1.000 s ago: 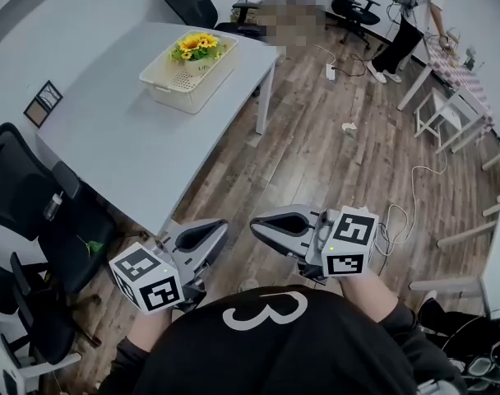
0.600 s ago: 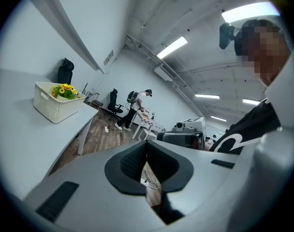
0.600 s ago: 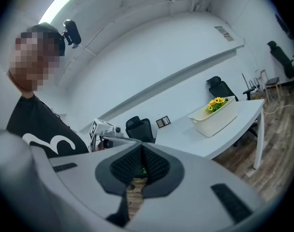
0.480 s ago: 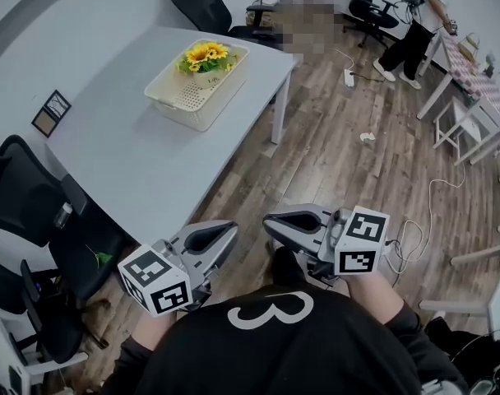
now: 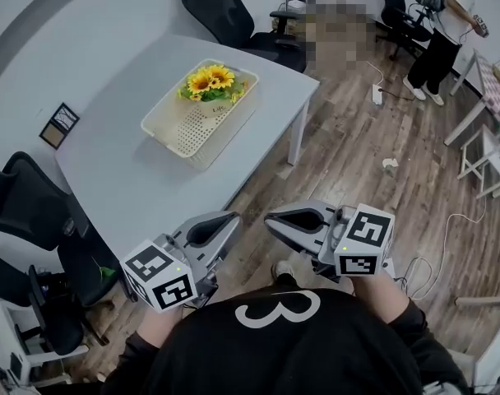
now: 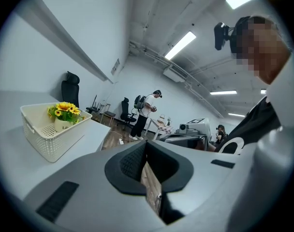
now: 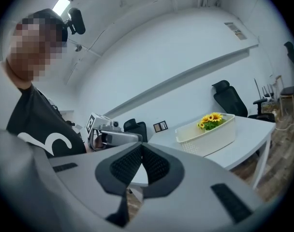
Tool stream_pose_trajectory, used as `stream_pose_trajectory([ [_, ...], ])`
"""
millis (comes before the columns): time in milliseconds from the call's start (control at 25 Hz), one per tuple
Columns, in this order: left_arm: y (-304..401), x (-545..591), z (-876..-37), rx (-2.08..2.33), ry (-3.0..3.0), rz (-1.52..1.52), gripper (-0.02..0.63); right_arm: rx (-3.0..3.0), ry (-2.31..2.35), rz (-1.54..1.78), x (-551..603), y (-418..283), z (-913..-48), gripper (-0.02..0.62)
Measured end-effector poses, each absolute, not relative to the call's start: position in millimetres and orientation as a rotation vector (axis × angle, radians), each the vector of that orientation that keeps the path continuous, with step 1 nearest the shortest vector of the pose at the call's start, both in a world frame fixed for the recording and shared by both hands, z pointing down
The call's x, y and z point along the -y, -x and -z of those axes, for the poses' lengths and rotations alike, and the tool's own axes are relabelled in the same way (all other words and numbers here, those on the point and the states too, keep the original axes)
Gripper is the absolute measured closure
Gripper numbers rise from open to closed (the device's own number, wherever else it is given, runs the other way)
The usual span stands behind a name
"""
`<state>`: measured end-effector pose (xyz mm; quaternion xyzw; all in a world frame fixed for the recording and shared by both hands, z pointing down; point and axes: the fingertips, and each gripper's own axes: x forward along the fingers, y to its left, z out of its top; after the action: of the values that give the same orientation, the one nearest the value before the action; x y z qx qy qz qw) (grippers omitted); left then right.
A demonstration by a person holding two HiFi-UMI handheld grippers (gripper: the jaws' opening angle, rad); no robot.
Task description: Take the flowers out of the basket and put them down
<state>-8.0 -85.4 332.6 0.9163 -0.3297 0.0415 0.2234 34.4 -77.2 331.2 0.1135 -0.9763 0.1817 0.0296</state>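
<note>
Here: left gripper [image 5: 228, 220], right gripper [image 5: 272, 218] clenched empty, beside table [image 5: 127, 151] edge; basket [image 5: 227, 132] well apart.

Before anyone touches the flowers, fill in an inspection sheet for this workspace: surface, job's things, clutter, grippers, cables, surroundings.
Surface: grey table, mostly bare.
Job's things: potted sunflowers standing at the far end of the white basket, on the table.
Clutter: small framed card by the table's left edge; white scrap on the floor.
Grippers: left gripper and right gripper both have jaws shut, nothing in them, held short of the table.
Cables: white power strip with its lead on the floor.
Surroundings: black office chair behind the table; a person standing far right.
</note>
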Motion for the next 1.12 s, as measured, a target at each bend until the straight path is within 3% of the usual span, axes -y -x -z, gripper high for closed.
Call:
stream_pose_trajectory([
  [360, -41, 147, -306, 0.950, -2.593, -0.121, 0.594, 3.073, -0.312, -0.491, 149, -76, -309, 0.586],
  [1120, 10, 242, -325, 1.036, -2.590, -0.170, 0.594, 3.029, -0.245, -0.550, 243, -24, -320, 0.588],
])
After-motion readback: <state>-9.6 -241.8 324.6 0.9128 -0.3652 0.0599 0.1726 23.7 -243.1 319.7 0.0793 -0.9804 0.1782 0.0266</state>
